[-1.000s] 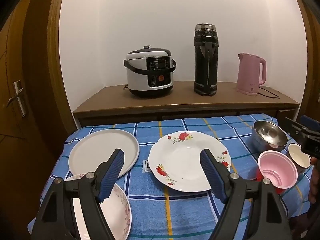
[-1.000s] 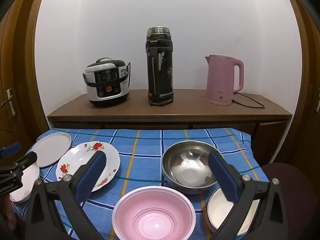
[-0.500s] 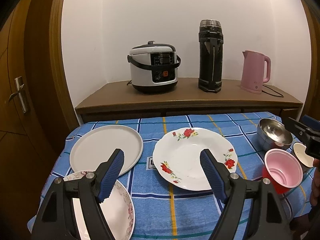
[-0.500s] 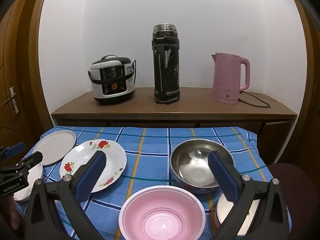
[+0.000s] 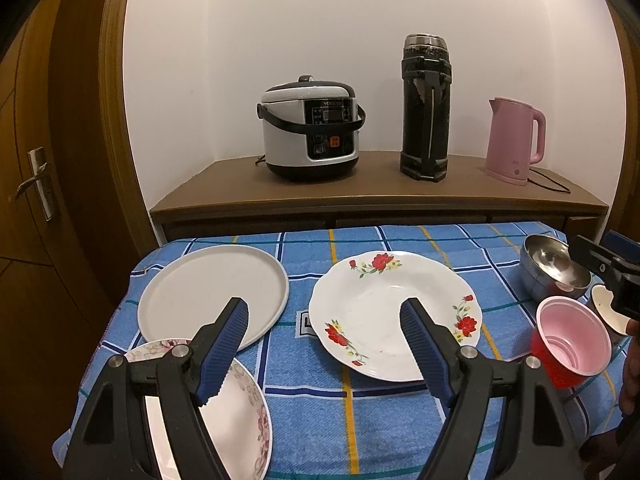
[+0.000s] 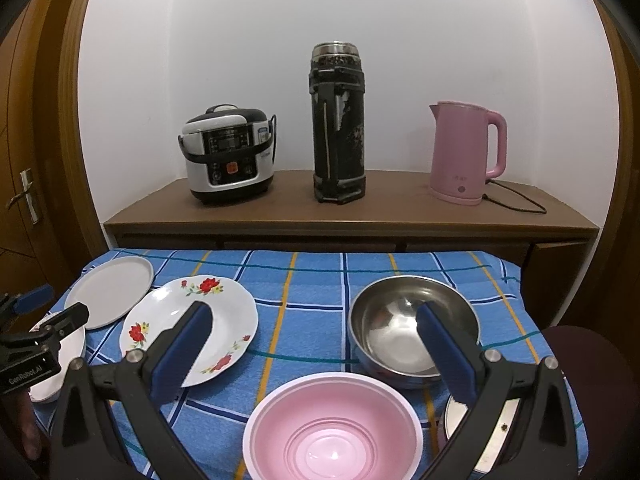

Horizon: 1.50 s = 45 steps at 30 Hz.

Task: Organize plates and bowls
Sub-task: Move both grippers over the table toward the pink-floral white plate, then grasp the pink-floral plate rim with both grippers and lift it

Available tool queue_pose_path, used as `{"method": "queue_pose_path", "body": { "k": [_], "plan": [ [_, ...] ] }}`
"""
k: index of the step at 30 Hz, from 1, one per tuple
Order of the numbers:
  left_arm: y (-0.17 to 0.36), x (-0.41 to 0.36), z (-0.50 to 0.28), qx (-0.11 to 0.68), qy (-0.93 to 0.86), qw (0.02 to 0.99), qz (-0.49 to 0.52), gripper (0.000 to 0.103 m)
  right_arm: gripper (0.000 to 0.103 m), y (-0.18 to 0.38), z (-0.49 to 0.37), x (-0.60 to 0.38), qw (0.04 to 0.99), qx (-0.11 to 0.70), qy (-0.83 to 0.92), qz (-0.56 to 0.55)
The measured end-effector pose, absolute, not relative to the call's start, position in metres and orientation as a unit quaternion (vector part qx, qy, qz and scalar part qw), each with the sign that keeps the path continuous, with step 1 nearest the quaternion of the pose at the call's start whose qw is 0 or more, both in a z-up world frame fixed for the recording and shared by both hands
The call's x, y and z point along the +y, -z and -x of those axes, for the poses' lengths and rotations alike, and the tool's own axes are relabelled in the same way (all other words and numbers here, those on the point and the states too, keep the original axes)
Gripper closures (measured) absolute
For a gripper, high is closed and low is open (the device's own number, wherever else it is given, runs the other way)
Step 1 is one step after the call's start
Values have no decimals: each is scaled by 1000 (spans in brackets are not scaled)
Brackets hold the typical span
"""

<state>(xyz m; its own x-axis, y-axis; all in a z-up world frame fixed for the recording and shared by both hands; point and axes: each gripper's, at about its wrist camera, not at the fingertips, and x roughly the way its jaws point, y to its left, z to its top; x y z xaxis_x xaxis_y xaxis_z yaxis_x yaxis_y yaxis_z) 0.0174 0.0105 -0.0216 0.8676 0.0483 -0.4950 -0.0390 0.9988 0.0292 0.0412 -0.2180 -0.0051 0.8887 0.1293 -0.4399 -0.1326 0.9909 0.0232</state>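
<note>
My left gripper is open and empty above the table's near left, between a plain white plate and a red-flowered plate. A pink-patterned plate lies under its left finger. My right gripper is open and empty too. It hovers over a pink bowl, with a steel bowl just beyond. A small white dish sits partly hidden behind its right finger. The flowered plate and the left gripper show at the left of the right wrist view.
A blue checked cloth covers the table. Behind it a wooden sideboard carries a rice cooker, a black thermos and a pink kettle. A door stands at the left, a dark stool at the right.
Both views have drifted slightly, so the dishes sit a little further right in each. Both grippers stay open and no dish has moved.
</note>
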Motion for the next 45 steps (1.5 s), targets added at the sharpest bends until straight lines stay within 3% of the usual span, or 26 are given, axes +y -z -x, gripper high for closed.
{"method": "queue_pose_path", "body": {
  "k": [45],
  "plan": [
    [27,22,-16,262,-31,965,-1,23,0,13,-40,-172,963,233,-133,20]
  ]
}}
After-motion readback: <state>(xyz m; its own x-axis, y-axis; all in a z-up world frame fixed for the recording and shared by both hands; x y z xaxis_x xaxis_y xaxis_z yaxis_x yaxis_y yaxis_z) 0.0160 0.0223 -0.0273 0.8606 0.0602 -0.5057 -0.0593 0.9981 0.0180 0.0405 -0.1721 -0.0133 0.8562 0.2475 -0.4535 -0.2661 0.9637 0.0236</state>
